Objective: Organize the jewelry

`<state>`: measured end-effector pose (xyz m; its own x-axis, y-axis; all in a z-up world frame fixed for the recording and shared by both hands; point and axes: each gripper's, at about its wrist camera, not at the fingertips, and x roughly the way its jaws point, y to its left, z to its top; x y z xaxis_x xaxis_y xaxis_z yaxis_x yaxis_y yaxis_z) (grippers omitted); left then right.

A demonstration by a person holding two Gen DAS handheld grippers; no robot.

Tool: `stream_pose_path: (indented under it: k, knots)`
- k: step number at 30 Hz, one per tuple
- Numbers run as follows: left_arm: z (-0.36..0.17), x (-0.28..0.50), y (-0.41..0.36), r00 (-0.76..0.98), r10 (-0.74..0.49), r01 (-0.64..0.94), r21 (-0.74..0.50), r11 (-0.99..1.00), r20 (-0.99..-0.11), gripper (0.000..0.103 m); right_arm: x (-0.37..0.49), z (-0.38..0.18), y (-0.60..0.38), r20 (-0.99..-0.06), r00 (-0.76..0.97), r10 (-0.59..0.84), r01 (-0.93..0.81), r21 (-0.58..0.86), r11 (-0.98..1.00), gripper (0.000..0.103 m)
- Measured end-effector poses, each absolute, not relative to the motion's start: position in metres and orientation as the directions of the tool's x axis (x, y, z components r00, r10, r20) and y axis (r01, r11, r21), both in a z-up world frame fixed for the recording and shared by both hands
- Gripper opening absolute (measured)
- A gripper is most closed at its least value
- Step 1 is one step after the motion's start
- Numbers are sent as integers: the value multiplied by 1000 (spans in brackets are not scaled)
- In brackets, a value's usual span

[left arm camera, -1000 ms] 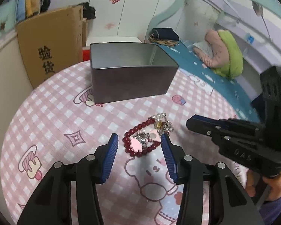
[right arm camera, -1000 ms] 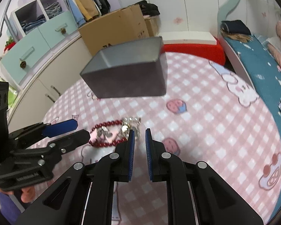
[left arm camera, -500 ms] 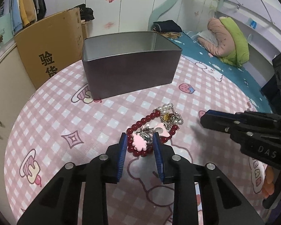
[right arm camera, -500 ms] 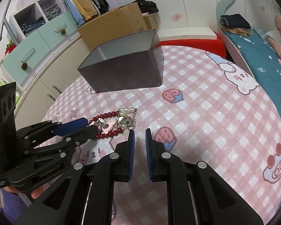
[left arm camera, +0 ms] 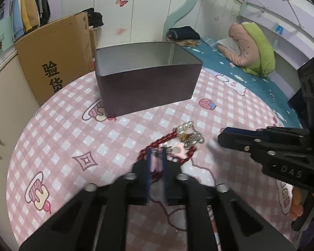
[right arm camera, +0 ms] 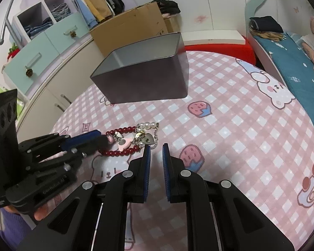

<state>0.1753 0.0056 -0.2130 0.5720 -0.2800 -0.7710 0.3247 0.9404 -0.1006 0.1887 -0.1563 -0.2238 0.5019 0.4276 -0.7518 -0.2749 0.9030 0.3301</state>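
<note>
A small pile of jewelry lies on the round table: a red bead bracelet (left arm camera: 167, 139) (right arm camera: 123, 130), a pink charm (left arm camera: 179, 151) (right arm camera: 124, 143), and a pearl and silver chain (left arm camera: 188, 135) (right arm camera: 147, 131). My left gripper (left arm camera: 156, 156) (right arm camera: 103, 141) is shut on the pink end of the pile, at the table surface. My right gripper (right arm camera: 156, 149) (left arm camera: 221, 139) is nearly closed and empty, just right of the pile. An open dark metal box (left arm camera: 145, 87) (right arm camera: 144, 83) stands behind the jewelry.
The table has a pink checked cloth (right arm camera: 230, 125). A cardboard box (left arm camera: 52, 54) and cabinets (right arm camera: 37, 52) stand beyond its left edge. A bed with blue cover (left arm camera: 230, 67) lies to the right.
My left gripper has closed from wide open onto the pink charm in the pile. The right gripper has drawn back a little and stays narrow.
</note>
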Motion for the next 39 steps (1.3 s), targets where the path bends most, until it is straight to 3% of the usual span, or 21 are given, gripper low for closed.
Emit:
stream_pose_path:
  k: [11,15,24,27,29,35,39]
  knots:
    - [-215,176,33,566,-276,275,-138,952,-777,0,189,-221,-140,-750,491,442,-310,324,894,13]
    - [-206,174,39,571,-366,299,-229,926,-735,0,189,-221,-136,-752,488,444,-314,323,893,13]
    - [-217,182,11,543,-322,338,-149,929,-776,2,189,-223,-143,-757,489,434,-297,324,898,13]
    - [-217,188,8,540,-318,335,-148,930,-779,14,189,-224,-146,-757,487,436,-293,328,898,13]
    - [-219,191,7,536,-312,334,-142,932,-784,15,189,-225,-147,-755,486,439,-294,332,896,13]
    - [-220,195,2,546,-300,352,-111,929,-782,14,190,-226,-145,-752,483,448,-302,337,892,13]
    - [-222,194,-4,549,-290,376,-78,923,-784,8,191,-224,-141,-751,482,451,-313,334,889,13]
